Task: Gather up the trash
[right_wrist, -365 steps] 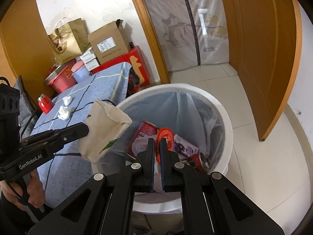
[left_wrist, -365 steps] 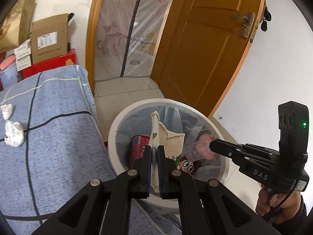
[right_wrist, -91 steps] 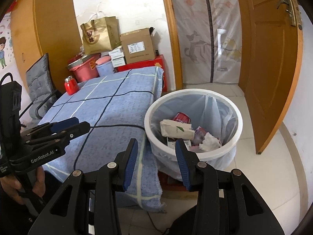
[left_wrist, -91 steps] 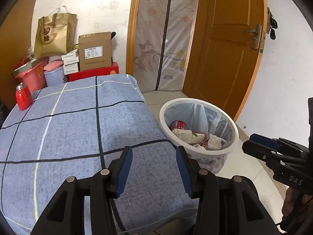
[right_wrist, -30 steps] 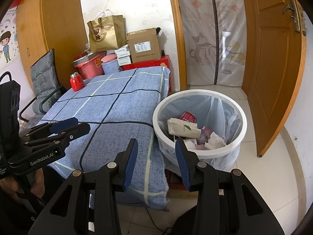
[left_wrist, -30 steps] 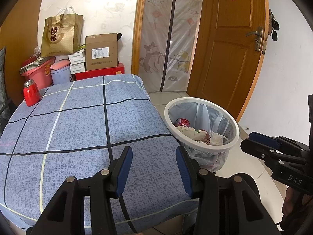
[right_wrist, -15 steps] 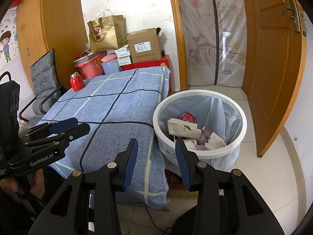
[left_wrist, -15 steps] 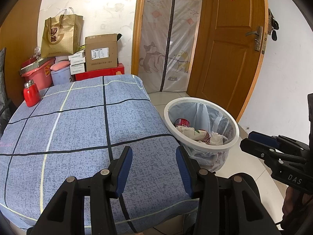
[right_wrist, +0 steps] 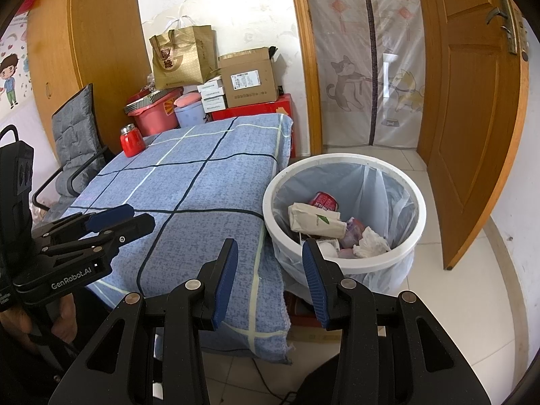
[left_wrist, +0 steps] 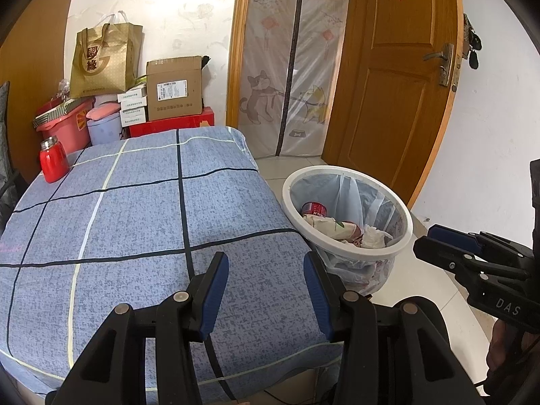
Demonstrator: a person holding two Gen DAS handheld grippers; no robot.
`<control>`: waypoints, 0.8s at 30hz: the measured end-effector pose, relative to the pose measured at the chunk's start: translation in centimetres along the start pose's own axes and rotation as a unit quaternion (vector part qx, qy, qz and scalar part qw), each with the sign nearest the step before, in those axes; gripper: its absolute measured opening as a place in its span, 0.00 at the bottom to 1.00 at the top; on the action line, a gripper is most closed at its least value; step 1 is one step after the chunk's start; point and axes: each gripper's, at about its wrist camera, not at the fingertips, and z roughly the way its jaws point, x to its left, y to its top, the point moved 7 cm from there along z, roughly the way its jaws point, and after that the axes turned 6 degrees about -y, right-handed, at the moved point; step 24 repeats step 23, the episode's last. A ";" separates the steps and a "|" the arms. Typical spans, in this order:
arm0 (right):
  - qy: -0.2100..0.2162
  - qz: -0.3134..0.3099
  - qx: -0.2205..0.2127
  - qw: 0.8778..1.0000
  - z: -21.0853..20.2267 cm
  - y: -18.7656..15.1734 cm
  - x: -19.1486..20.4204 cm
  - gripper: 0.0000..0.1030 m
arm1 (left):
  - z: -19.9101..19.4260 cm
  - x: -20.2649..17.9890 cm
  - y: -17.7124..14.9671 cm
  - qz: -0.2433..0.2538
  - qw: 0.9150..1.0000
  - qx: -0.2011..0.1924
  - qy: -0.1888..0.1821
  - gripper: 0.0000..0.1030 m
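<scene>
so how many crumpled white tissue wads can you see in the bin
1: a crumpled white tissue wad on top of the trash at the near right of the round white plastic bin. More may be buried underneath.

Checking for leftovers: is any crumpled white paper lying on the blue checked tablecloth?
No, the blue checked tablecloth carries only a red jar at its far corner.

Ahead of your jaws, the tablecloth [left_wrist: 135, 222] is mottled blue, gridded with dark and pale lines. Right of them, the bin [right_wrist: 344, 263] is white, lined with translucent pale-blue plastic, holding a red can [right_wrist: 325, 200] and a beige carton [right_wrist: 314, 221]. Far beyond, left, the flask [left_wrist: 53, 160] is red. Your pads [left_wrist: 214, 298] are blue on black arms.
</scene>
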 end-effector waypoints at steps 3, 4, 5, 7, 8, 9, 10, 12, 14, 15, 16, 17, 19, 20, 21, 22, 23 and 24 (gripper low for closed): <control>0.000 0.000 0.000 1.000 0.0 0.0 0.0 0.40 | 0.0 0.0 -0.1 0.001 1.000 0.002 0.000 0.45; 0.000 0.000 0.000 1.000 0.0 0.0 0.0 0.40 | 0.0 0.0 -0.1 0.001 1.000 0.002 0.000 0.45; 0.000 0.000 0.000 1.000 0.0 0.0 0.0 0.40 | 0.1 0.0 -0.2 0.001 1.000 0.003 0.000 0.45; 0.000 0.000 0.000 1.000 0.0 0.0 0.0 0.40 | 0.1 0.0 -0.1 0.002 1.000 0.002 0.002 0.45; 0.000 0.000 0.000 1.000 0.0 0.0 0.0 0.40 | 0.0 0.1 -0.2 0.002 1.000 0.002 0.003 0.45; 0.000 0.000 0.000 1.000 0.0 0.0 0.0 0.40 | 0.1 0.0 -0.1 0.002 1.000 0.001 0.003 0.45; 0.000 0.000 0.000 1.000 0.0 0.1 0.0 0.40 | 0.1 0.1 -0.2 0.002 1.000 0.001 0.005 0.45; 0.000 0.000 0.001 1.000 0.0 0.0 0.0 0.40 | 0.1 0.1 -0.2 0.003 1.000 0.000 0.005 0.45; 0.000 0.000 0.002 1.000 0.1 -0.1 0.0 0.40 | 0.1 0.1 -0.2 0.004 1.000 0.001 0.005 0.45; 0.000 0.000 0.002 1.000 0.2 -0.2 -0.1 0.40 | 0.1 0.1 -0.2 0.004 1.000 0.001 0.005 0.45; 0.000 0.000 0.002 1.000 0.2 -0.3 0.0 0.40 | 0.1 0.1 -0.2 0.004 1.000 0.000 0.005 0.45; 0.000 0.000 0.002 1.000 0.2 -0.2 -0.1 0.40 | 0.1 0.1 -0.3 0.004 1.000 0.001 0.003 0.45; 0.000 0.001 0.002 1.000 0.2 -0.1 -0.1 0.40 | 0.3 0.1 -0.3 0.004 1.000 0.001 0.002 0.45; 0.000 0.001 0.002 1.000 0.2 -0.1 -0.1 0.40 | 0.3 0.1 -0.3 0.003 1.000 0.002 0.001 0.45; 0.000 0.000 0.002 1.000 0.2 -0.2 0.0 0.40 | 0.3 0.0 -0.3 0.003 1.000 0.002 0.001 0.45; 0.000 0.000 0.002 1.000 0.2 -0.1 -0.1 0.40 | 0.3 0.0 -0.3 0.003 1.000 0.001 0.000 0.45; 0.000 0.001 0.002 1.000 0.2 -0.2 -0.1 0.40 | 0.3 0.1 -0.3 0.003 1.000 0.002 0.000 0.45; 0.000 0.001 0.002 1.000 0.2 -0.2 -0.1 0.40 | 0.3 0.1 -0.3 0.003 1.000 0.002 0.000 0.45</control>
